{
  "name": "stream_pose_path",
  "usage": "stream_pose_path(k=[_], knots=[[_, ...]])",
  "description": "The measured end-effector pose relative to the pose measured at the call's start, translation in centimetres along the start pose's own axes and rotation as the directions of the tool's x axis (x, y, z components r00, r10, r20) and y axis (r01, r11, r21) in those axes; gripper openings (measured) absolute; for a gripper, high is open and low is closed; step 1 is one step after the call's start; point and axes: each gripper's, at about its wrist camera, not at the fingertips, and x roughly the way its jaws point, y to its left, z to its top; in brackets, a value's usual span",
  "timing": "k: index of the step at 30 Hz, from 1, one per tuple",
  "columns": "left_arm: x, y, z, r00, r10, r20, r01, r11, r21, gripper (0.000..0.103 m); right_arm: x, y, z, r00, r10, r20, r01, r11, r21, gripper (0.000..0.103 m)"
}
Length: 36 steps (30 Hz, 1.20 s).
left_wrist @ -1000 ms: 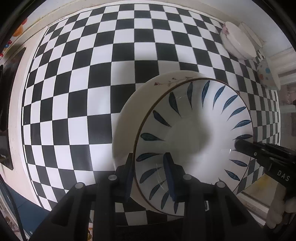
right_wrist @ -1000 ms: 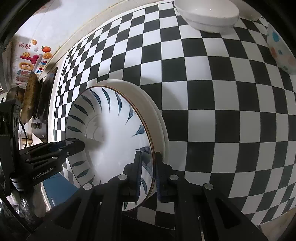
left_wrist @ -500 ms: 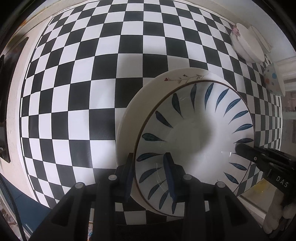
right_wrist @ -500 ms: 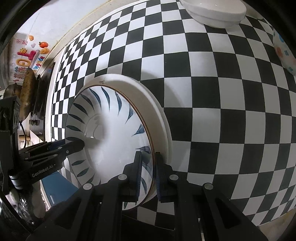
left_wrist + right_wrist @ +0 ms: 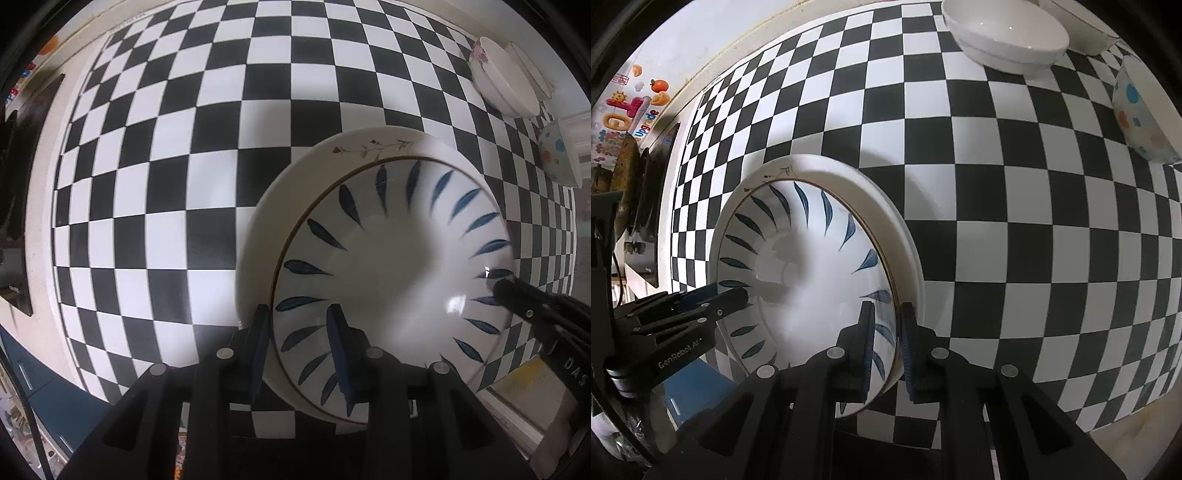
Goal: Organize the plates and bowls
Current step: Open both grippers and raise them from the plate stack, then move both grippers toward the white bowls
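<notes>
A white bowl with blue leaf marks [image 5: 388, 266] [image 5: 798, 280] is over a larger white plate with a flowered rim [image 5: 280, 192] [image 5: 882, 206] on the checkered tabletop. I cannot tell whether the bowl rests on the plate. My left gripper [image 5: 298, 347] is shut on the bowl's near rim, one finger inside and one outside; it enters the right wrist view from the left [image 5: 713, 299]. My right gripper [image 5: 888, 343] is shut on the opposite rim and shows at the right edge of the left wrist view [image 5: 517, 295].
Stacked white bowls [image 5: 502, 81] [image 5: 1008, 33] and a spotted bowl [image 5: 557, 155] [image 5: 1141, 110] stand at the far right of the black-and-white checkered surface [image 5: 177, 184]. A dark appliance [image 5: 18, 166] lies past the left edge. The counter's front edge [image 5: 1126, 424] is close.
Both views have tilted slightly, so the far bowls drift toward the right edge in the left wrist view. Both grips on the leaf bowl are unchanged.
</notes>
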Motion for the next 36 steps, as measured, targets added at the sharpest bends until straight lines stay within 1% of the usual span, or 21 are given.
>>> stream_pose_path(k=[5, 9, 11, 16, 18, 21, 25, 28, 32, 36], knots=[[-1.9, -0.7, -0.5, 1.000, 0.018, 0.025, -0.018, 1.000, -0.002, 0.029, -2.2, 0.6, -0.1, 0.999, -0.008, 0.050, 0.008, 1.000, -0.010, 0.016], [-4.6, -1.4, -1.3, 0.997, 0.034, 0.073, -0.034, 0.999, 0.005, 0.029, -4.9, 1.5, -0.5, 0.995, -0.017, 0.097, 0.020, 0.999, -0.030, 0.016], [-6.4, -2.0, -1.8, 0.994, 0.042, 0.103, -0.043, 0.999, 0.005, 0.029, -6.5, 2.3, -0.9, 0.992, -0.018, 0.124, 0.023, 0.999, -0.041, 0.016], [-10.9, -3.3, -3.8, 0.984, 0.039, 0.174, -0.039, 0.999, -0.005, 0.029, -10.1, 3.3, -2.3, 0.983, -0.026, 0.183, 0.039, 0.997, -0.068, 0.016], [-12.0, -3.5, -4.3, 0.980, 0.046, 0.196, -0.043, 0.999, -0.017, 0.029, -11.4, 3.7, -2.9, 0.979, -0.036, 0.201, 0.052, 0.996, -0.073, 0.016], [-13.7, -3.5, -5.3, 0.973, 0.055, 0.226, -0.048, 0.998, -0.040, 0.029, -13.6, 3.8, -4.1, 0.973, -0.029, 0.228, 0.050, 0.995, -0.084, 0.016], [-15.6, -3.8, -6.6, 0.968, 0.046, 0.249, -0.031, 0.998, -0.063, 0.029, -15.7, 3.8, -5.4, 0.972, -0.011, 0.233, 0.035, 0.994, -0.100, 0.016], [-15.8, -3.7, -7.4, 0.967, 0.034, 0.252, -0.018, 0.998, -0.064, 0.029, -16.9, 4.2, -6.4, 0.973, -0.003, 0.232, 0.031, 0.993, -0.116, 0.016], [-17.1, -3.5, -8.4, 0.964, 0.018, 0.264, -0.004, 0.999, -0.052, 0.029, -18.0, 4.9, -7.6, 0.975, 0.003, 0.222, 0.025, 0.992, -0.123, 0.016], [-18.2, -3.2, -8.9, 0.957, 0.014, 0.290, -0.011, 1.000, -0.010, 0.029, -18.7, 5.7, -8.4, 0.974, 0.001, 0.227, 0.026, 0.993, -0.117, 0.016]])
